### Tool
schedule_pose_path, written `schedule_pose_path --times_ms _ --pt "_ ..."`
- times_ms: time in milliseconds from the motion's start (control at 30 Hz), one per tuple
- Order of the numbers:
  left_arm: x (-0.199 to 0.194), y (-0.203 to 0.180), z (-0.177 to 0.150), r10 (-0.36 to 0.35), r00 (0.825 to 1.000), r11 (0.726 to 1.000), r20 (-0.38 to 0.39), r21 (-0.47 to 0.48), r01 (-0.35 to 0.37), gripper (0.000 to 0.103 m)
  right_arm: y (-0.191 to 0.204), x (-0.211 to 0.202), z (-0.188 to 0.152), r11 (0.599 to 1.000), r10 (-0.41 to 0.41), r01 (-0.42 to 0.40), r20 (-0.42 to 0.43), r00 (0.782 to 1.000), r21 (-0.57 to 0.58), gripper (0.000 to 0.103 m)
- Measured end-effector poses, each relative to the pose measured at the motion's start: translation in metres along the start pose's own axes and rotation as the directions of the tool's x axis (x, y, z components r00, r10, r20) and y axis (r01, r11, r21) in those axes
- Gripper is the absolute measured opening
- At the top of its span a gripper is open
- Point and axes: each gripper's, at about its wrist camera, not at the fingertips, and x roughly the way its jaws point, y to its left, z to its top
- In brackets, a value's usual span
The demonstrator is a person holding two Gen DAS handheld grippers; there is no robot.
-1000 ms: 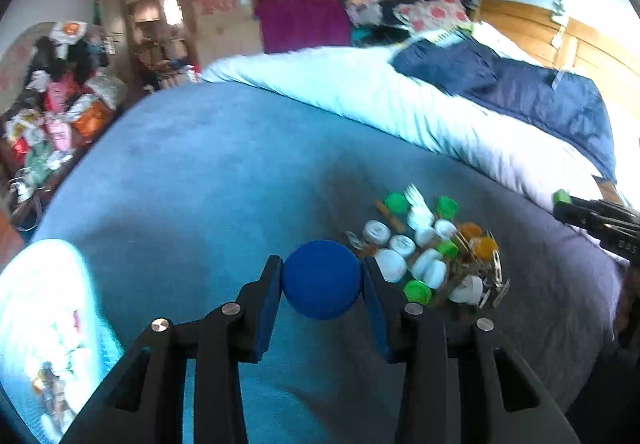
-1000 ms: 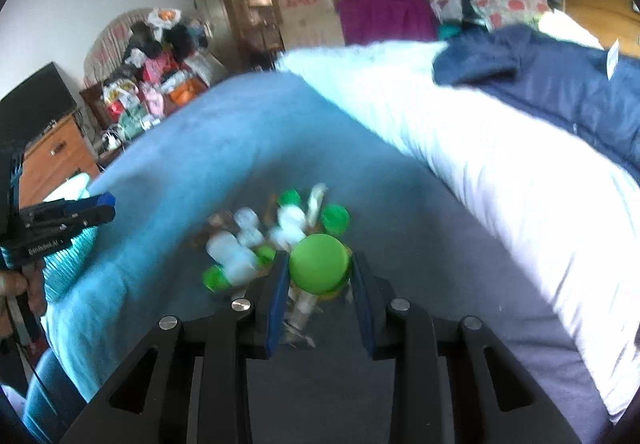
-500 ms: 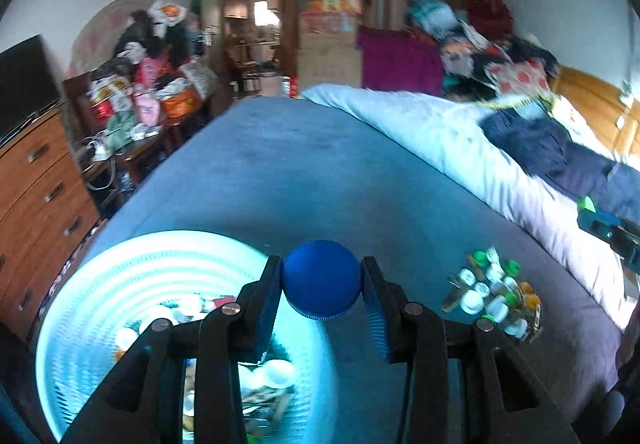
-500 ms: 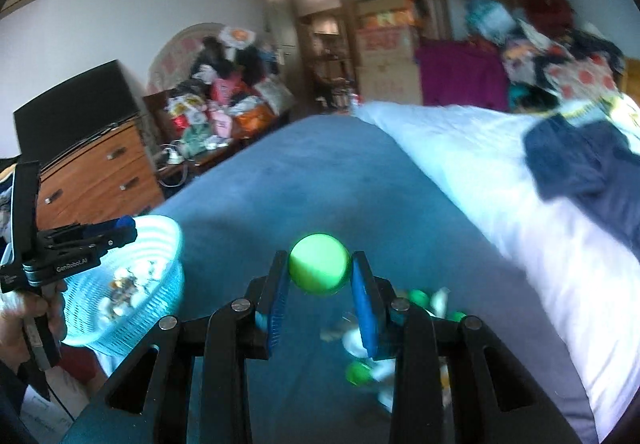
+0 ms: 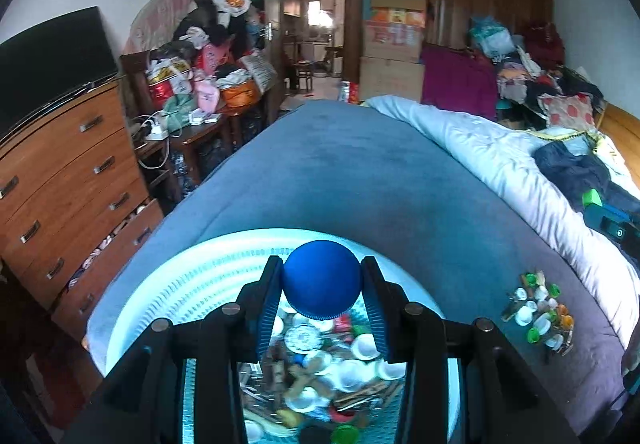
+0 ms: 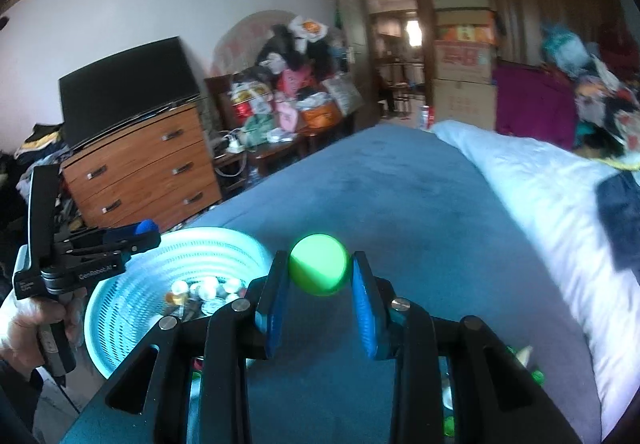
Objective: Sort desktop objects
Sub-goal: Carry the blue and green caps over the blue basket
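Note:
My left gripper [image 5: 322, 284] is shut on a blue bottle cap [image 5: 322, 278] and holds it over the light blue basket [image 5: 168, 284], which holds several caps and clips. My right gripper [image 6: 319, 276] is shut on a green bottle cap [image 6: 319, 270] above the blue bed cover, to the right of the basket [image 6: 120, 308]. The left gripper also shows in the right wrist view [image 6: 146, 232], over the basket's far rim. A pile of loose caps and clips [image 5: 540, 312] lies on the bed at the right.
A white duvet [image 5: 500, 163] and dark blue clothing [image 5: 580, 171] lie along the bed's right side. A wooden chest of drawers [image 5: 60, 183] with a TV stands at the left, beside a cluttered side table [image 5: 192, 123].
Both grippers have swung left and up, away from the pile. The left one now holds its blue cap over the basket; the right one has come close beside the basket with its green cap.

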Motion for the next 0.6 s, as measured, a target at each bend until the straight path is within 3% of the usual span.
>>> schedule_pose_path --times_ms 300,400,600 --pt "0.005 0.056 -0.009 0.014 0.999 0.998 -0.053 -0.054 -0.017 0.041 0.059 0.048 0.013 0.990 0.129 -0.133 -0.082 0.988 -0.037 0.030" --pt "0.011 0.064 -0.017 0.004 0.996 0.998 -0.093 -0.069 -0.010 0.041 0.072 0.066 0.012 0.982 0.184 -0.189 -0.153 0.971 -0.021 0.030" --pt "0.027 0.074 -0.036 -0.010 0.984 0.998 -0.178 -0.058 0.000 0.041 0.086 0.091 0.000 0.978 0.195 -0.206 -0.239 0.951 -0.021 0.030"
